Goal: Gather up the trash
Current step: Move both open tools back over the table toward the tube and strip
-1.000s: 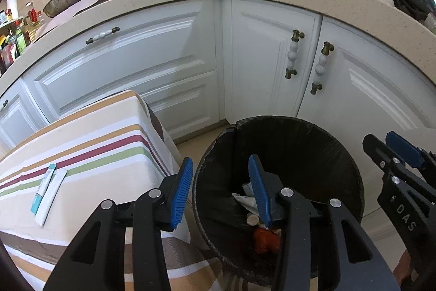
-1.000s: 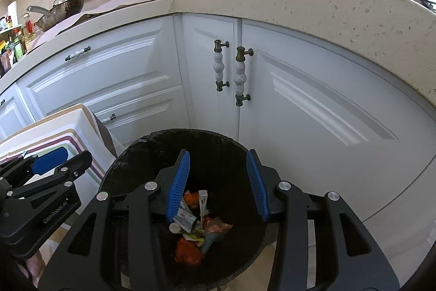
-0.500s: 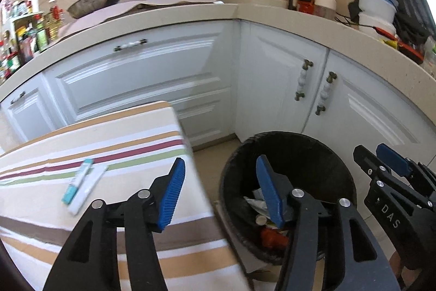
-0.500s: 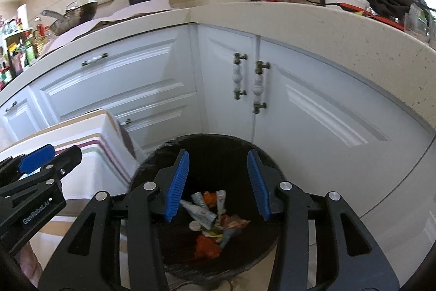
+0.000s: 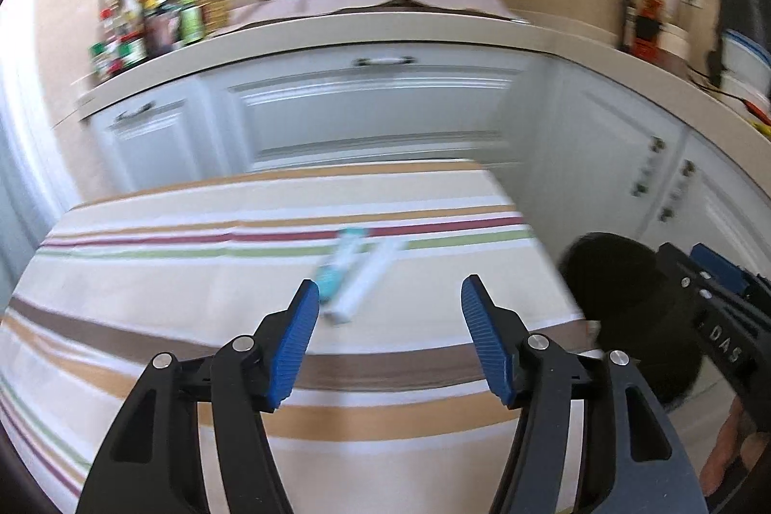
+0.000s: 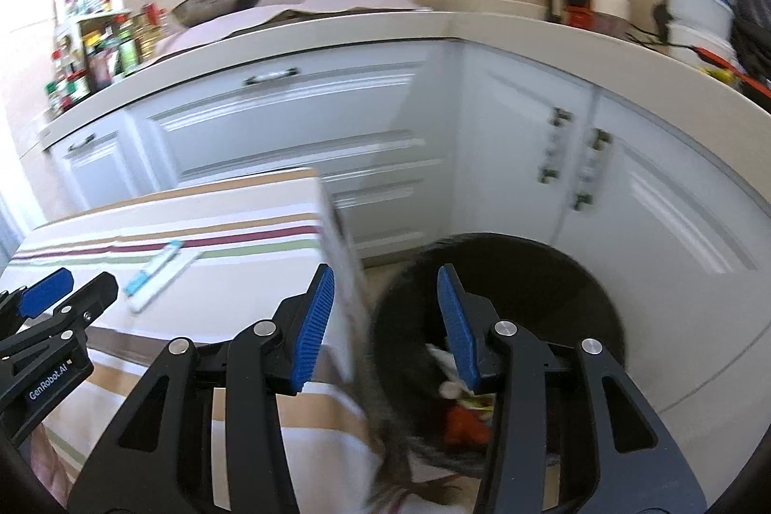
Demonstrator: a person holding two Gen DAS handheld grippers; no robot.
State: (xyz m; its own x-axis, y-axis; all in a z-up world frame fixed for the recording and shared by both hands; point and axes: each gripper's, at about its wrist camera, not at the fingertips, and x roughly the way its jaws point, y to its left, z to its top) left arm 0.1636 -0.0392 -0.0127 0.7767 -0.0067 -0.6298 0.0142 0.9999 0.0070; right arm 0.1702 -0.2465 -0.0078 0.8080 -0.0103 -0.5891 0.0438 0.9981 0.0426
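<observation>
You're lining up the left gripper (image 5: 389, 297), empty, jaws opening, on the tube (image 5: 339, 268) and stick (image 5: 368, 280) just ahead. Right gripper (image 6: 385, 311) idling half-open, empty. Next: descend, close.

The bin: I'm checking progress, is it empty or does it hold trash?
Holds trash: the bin shows wrappers at its bottom.

My right claw (image 6: 385, 321): blue pads apart, nothing between them, over the near rim of the black bin (image 6: 568, 273), which holds mixed wrappers (image 6: 462, 413). My left claw (image 6: 67, 292): at the left edge, above the striped desk (image 6: 241, 225). Two tubes (image 6: 154, 273) lie side by side there.
</observation>
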